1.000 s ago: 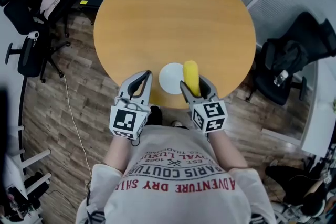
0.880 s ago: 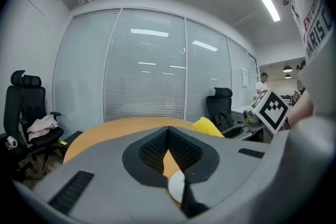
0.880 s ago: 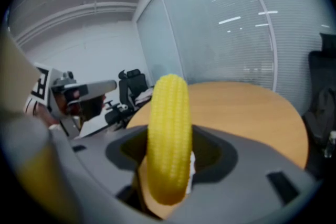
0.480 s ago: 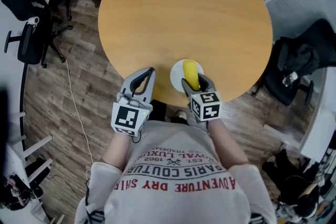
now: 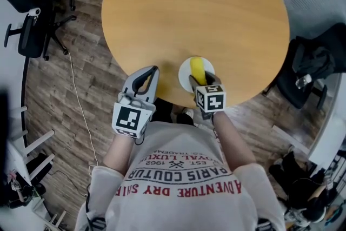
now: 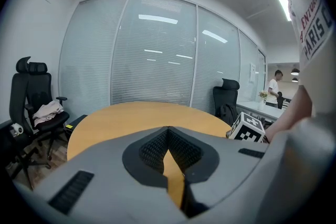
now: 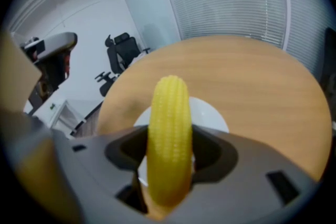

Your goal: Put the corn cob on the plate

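Head view: a round wooden table [image 5: 194,8] carries a white plate [image 5: 185,74] right at its near edge. The corn cob [image 5: 198,68] lies above the plate, its near end gripped by the right gripper [image 5: 199,80]. Cob and gripper cover much of the plate, and whether the cob touches it cannot be told from here. The left gripper [image 5: 153,70] hangs just beside the plate, at the same near edge.

Left gripper view: the jaws meet at their tips with nothing between them; only tabletop [image 6: 131,115] shows through the slit. The right gripper's marker cube [image 6: 247,127] peeks in at the right, and an office chair [image 6: 31,97] stands left.

Right gripper view: the jaws clamp the yellow cob [image 7: 169,128] on both sides, hiding its near end. The plate's rim [image 7: 212,115] shows behind it.
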The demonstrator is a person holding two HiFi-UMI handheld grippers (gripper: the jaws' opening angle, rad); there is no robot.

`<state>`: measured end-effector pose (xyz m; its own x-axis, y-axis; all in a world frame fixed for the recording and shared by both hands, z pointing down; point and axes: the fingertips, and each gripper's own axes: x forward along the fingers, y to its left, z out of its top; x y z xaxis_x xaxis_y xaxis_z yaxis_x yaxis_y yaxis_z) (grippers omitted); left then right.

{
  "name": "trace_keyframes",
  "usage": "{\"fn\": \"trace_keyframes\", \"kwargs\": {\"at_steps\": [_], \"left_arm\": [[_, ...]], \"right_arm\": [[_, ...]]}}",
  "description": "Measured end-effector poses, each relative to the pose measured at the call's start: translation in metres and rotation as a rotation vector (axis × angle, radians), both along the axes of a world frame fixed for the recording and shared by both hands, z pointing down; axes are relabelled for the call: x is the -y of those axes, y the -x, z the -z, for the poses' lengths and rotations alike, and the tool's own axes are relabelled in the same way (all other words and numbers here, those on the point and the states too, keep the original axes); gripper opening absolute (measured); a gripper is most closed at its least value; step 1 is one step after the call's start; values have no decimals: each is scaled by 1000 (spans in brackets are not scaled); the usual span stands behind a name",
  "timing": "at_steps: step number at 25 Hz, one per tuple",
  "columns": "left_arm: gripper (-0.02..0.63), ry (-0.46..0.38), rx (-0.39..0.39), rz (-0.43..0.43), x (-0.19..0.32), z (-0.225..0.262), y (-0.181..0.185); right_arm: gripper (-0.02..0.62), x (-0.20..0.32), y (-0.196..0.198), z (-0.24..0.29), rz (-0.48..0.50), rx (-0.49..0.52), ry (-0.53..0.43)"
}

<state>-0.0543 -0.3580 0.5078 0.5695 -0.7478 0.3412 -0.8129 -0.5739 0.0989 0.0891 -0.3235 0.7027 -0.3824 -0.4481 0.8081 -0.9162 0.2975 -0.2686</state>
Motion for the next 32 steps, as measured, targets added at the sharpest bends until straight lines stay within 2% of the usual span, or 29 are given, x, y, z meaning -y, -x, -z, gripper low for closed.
{"fn": "trace_keyframes", "kwargs": {"at_steps": [6,12,20,24,29,30,31,32], "left_arm": [[32,34,-12,16,0,-6,0],[32,15,-4,-4,0,-4,-6],[32,0,6,3,1,-1,-4],[32,-9,1,12,0,1,-4],[32,-31,-14,15,-2,11,-13],[32,-38,-19,11,-3,14,-16],[32,-46,-21,5,-3,17,-19],[32,-54,-23,-1,-4,20,-22]], "right_arm": [[264,3,4,-7,14,-23,33],[264,0,7,-7,75,-98,20],[273,2,11,-4,48,-73,27],[275,3,10,13,35,-59,-2],[270,8,-1,61,-15,-23,-116],[229,10,-7,72,-36,-24,-147],[140,12,-13,82,-59,-32,-180],[91,14,-20,91,-79,-42,-213]]}}
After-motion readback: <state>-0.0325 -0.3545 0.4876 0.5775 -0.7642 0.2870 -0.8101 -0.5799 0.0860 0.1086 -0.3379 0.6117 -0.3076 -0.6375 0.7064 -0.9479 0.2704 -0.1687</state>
